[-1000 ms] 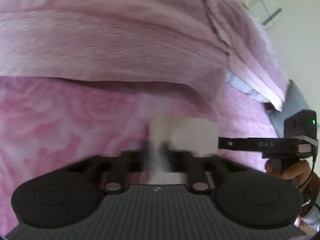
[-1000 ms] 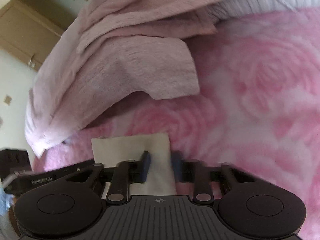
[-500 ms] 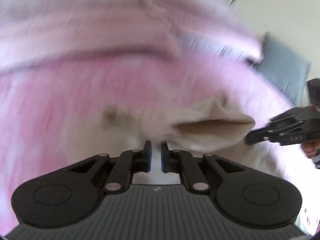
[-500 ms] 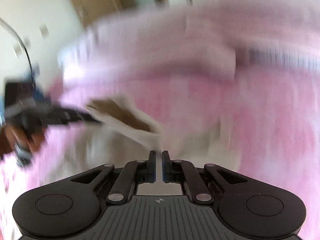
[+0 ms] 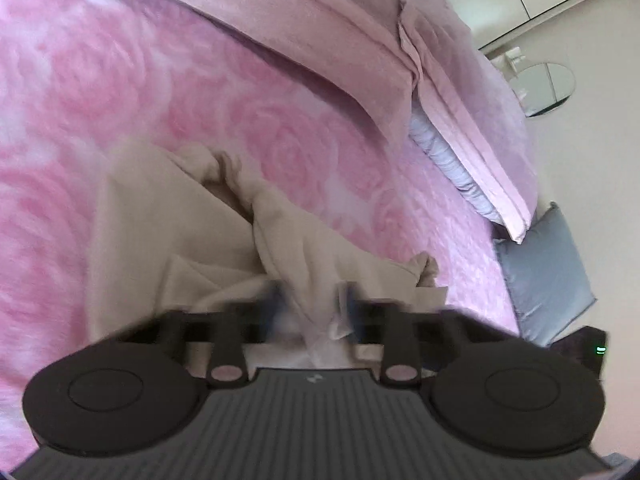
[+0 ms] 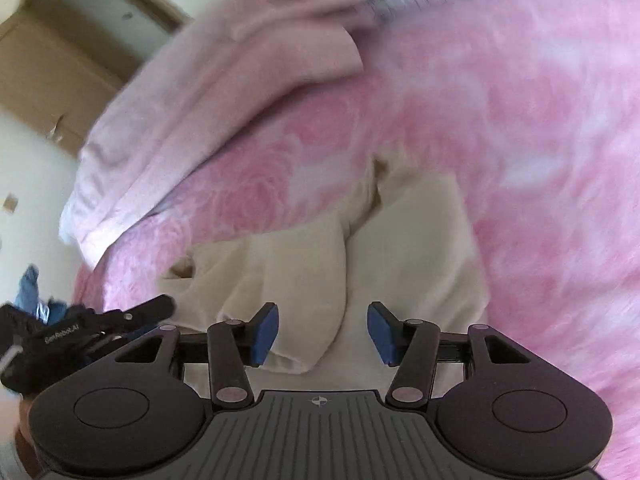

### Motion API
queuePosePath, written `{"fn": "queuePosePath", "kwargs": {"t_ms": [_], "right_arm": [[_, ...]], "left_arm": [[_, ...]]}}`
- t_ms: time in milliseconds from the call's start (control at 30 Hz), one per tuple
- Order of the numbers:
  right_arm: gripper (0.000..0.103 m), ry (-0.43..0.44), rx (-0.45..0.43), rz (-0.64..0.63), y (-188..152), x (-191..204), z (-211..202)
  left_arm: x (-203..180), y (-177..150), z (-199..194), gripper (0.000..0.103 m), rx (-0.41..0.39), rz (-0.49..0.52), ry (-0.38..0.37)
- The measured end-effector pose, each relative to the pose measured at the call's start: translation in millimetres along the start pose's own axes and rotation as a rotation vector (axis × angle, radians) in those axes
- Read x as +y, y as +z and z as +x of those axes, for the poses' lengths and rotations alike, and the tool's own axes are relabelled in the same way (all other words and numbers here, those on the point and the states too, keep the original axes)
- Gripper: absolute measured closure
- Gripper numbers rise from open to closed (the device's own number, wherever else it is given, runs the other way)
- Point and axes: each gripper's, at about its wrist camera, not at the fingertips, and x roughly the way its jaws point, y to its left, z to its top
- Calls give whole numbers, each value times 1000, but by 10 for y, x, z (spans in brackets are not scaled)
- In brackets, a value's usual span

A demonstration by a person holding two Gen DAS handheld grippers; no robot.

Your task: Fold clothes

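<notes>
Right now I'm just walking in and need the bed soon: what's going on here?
A person is folding a beige garment on the pink rose-patterned bedspread with two tools. The right hand-held gripper has just been opening; its pads stand clear of the cloth lying between them. The left hand-held gripper looks apart too, over a bunched fold. The garment lies rumpled, folding unfinished.

Soft, even daylight; fisheye bending at your frame edges.
Your left gripper's fingers (image 5: 276, 300) smear with motion blur; bedspread (image 6: 540, 128) beyond them looks streaked.
</notes>
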Motion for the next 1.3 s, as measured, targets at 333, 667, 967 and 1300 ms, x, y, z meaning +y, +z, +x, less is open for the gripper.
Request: {"fn": "queuePosePath", "kwargs": {"t_ms": [333, 667, 967, 1300], "right_arm": [[103, -134, -102, -75, -105, -190, -271], [60, 16, -42, 65, -206, -31, -125], [98, -106, -98, -110, -287, 67, -189], [79, -240, -178, -297, -136, 393, -322]], "left_arm": [[-123, -596, -65, 94, -46, 298, 173], [-35, -529, -114, 94, -55, 164, 111], [-165, -738, -5, 90, -35, 362, 182], [-409, -217, -525, 79, -199, 404, 298]]}}
